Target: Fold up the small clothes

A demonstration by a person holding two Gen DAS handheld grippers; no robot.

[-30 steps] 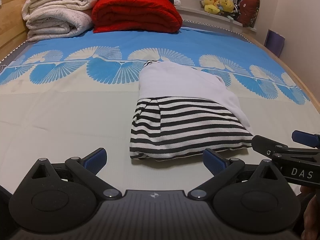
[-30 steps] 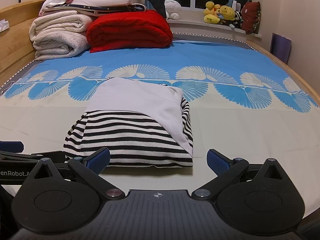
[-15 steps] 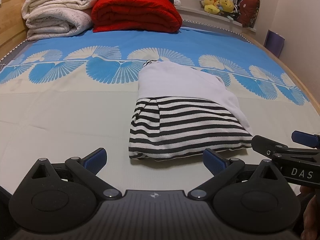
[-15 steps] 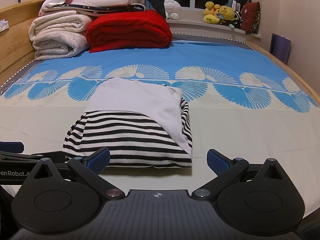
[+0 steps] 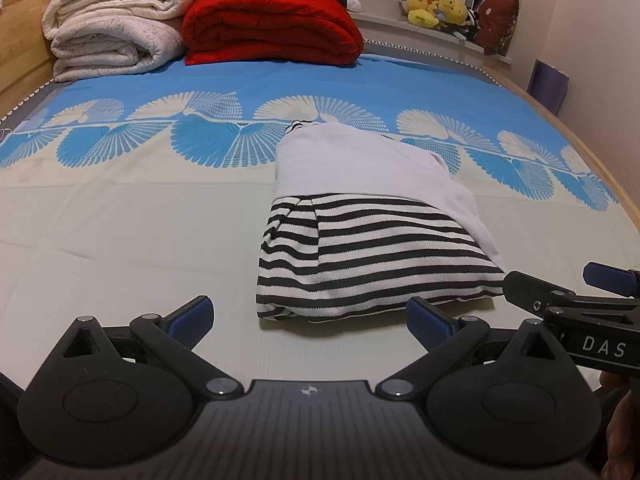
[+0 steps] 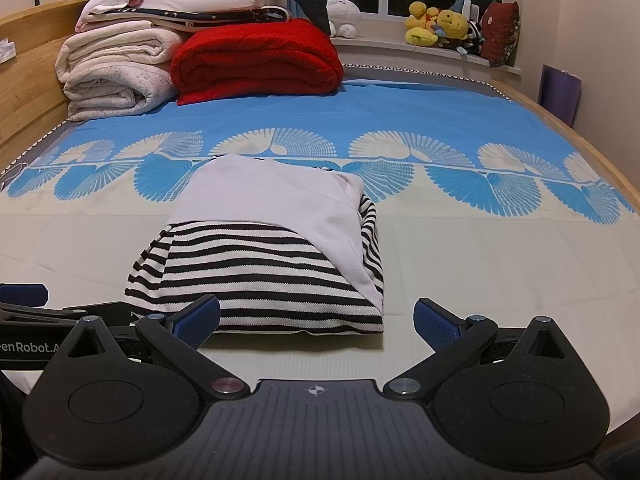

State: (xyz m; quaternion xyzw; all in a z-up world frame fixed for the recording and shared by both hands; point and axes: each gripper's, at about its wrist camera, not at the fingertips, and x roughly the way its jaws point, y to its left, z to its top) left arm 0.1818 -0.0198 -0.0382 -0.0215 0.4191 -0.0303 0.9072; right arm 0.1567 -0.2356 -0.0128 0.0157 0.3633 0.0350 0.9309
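While nothing is seen changed from before, folded striped garment (image 5: 360,248) centre frame on bed (image 5: 120,220), left gripper (image 5: 308,320) and right gripper (image 6: 316,316) jaws held apart, red blanket (image 6: 256,60) upper left.

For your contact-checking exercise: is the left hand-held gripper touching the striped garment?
Apart. In the left wrist view, bare sheet shows between the open left hand-held gripper and the garment.

A folded striped garment (image 6: 264,264), white panel lying over black-and-white stripes, sits on the bed sheet (image 6: 480,264) just ahead of the right gripper (image 6: 316,322), whose blue-padded jaws stand wide apart with nothing between them. At nine o'clock the left gripper (image 6: 24,294) pokes in from the edge, close to the garment's near corner. Off at eleven o'clock a red blanket (image 6: 256,60) lies beside stacked white blankets (image 6: 116,72).
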